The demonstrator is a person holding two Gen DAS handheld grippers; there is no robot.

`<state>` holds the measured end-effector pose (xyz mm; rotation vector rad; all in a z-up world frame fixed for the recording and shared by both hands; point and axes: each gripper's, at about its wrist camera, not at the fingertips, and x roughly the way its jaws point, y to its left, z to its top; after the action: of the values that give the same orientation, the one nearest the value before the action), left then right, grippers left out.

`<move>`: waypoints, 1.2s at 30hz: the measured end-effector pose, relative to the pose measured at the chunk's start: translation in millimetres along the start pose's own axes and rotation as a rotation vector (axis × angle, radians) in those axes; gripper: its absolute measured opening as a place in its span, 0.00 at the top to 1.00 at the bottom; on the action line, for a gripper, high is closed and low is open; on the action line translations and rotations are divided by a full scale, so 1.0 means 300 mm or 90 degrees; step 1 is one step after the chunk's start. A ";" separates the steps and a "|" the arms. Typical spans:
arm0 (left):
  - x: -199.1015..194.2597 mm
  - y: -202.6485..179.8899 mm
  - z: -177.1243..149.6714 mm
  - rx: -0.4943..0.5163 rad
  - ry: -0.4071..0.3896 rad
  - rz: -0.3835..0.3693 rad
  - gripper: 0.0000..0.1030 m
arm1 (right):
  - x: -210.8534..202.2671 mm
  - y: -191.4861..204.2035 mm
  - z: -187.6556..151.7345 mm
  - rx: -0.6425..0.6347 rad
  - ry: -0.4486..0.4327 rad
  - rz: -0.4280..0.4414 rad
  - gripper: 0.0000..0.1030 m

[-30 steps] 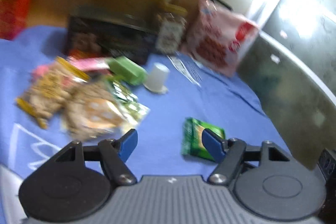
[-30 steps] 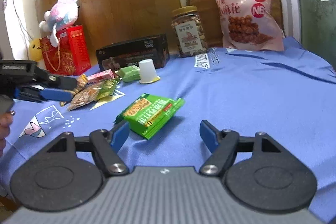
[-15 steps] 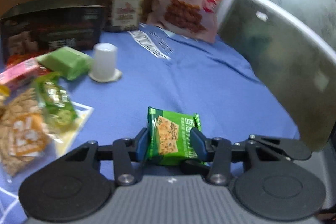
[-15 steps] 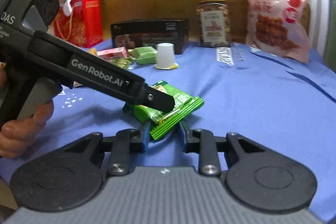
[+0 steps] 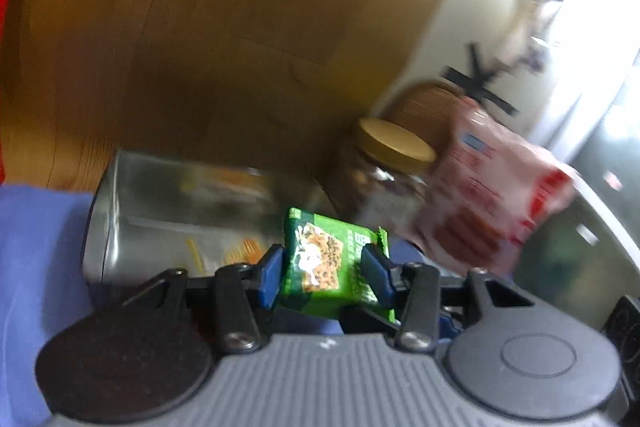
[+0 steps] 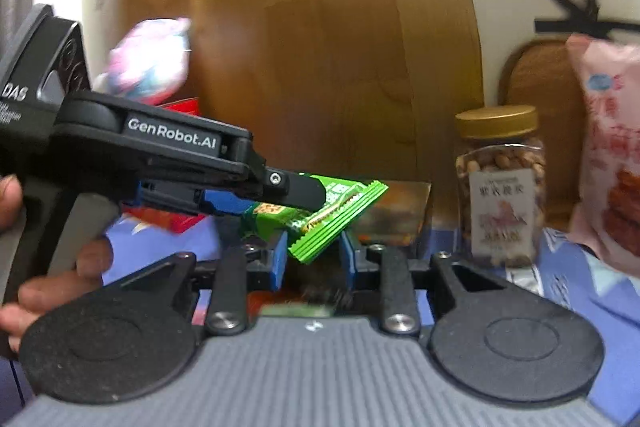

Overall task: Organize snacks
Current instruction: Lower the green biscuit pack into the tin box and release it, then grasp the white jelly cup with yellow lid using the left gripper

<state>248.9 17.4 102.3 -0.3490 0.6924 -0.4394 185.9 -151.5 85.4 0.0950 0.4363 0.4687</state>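
Note:
A green snack packet [image 5: 320, 259] hangs in the air, gripped from two sides. My left gripper [image 5: 324, 267] is shut on its flat faces. In the right wrist view my right gripper [image 6: 314, 255] is shut on the crimped end of the same packet [image 6: 340, 215], and the left gripper [image 6: 308, 193] reaches in from the left with a hand [image 6: 60, 275] on its handle. Just behind the packet stands a dark open box [image 5: 180, 211] with a shiny inside and several packets in it, also seen as the box [image 6: 396, 211] beyond the packet.
A nut jar [image 6: 500, 187] with a gold lid and a pink snack bag [image 6: 612, 163] stand at the right on the blue cloth [image 5: 40, 247]. A plush toy [image 6: 148, 59] and a red box [image 6: 176, 219] sit at the left. A wooden board backs the table.
Both grippers closed on the green packet lying on the cloth, then lifted it and carried it toward the open box at the back. The views now blur with motion.

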 end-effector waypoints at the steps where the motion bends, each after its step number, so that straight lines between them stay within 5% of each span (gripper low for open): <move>1: 0.028 0.014 0.020 -0.003 0.002 0.006 0.58 | 0.041 -0.010 0.011 -0.006 0.006 -0.009 0.70; 9: 0.095 0.103 0.071 -0.011 -0.034 0.108 0.55 | 0.132 -0.011 -0.014 -0.022 0.020 -0.035 0.58; 16: -0.130 0.094 -0.046 -0.002 -0.070 0.076 0.53 | -0.118 -0.126 -0.113 0.120 -0.026 -0.015 0.58; 23: -0.189 0.049 -0.278 -0.024 -0.020 0.035 0.53 | -0.145 -0.112 -0.246 0.171 0.044 0.021 0.50; 25: -0.204 0.041 -0.328 -0.027 -0.015 0.045 0.53 | -0.108 -0.079 -0.257 0.146 0.069 0.014 0.53; 26: -0.204 0.039 -0.346 -0.034 -0.009 0.044 0.53 | -0.085 -0.073 -0.257 0.121 0.075 -0.020 0.65; 27: -0.207 0.040 -0.360 -0.040 -0.002 0.042 0.53 | -0.094 -0.074 -0.260 0.126 0.073 -0.024 0.66; 29: -0.225 0.038 -0.391 -0.045 0.006 0.040 0.53 | -0.128 -0.111 -0.261 0.196 0.073 -0.011 0.67; 36: -0.241 -0.029 -0.469 -0.039 0.044 -0.017 0.53 | -0.352 -0.233 -0.431 0.504 0.095 0.175 0.66</move>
<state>101.9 23.1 43.4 -0.4027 0.7709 -0.4585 75.1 -263.2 -4.0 0.8979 0.7432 0.5526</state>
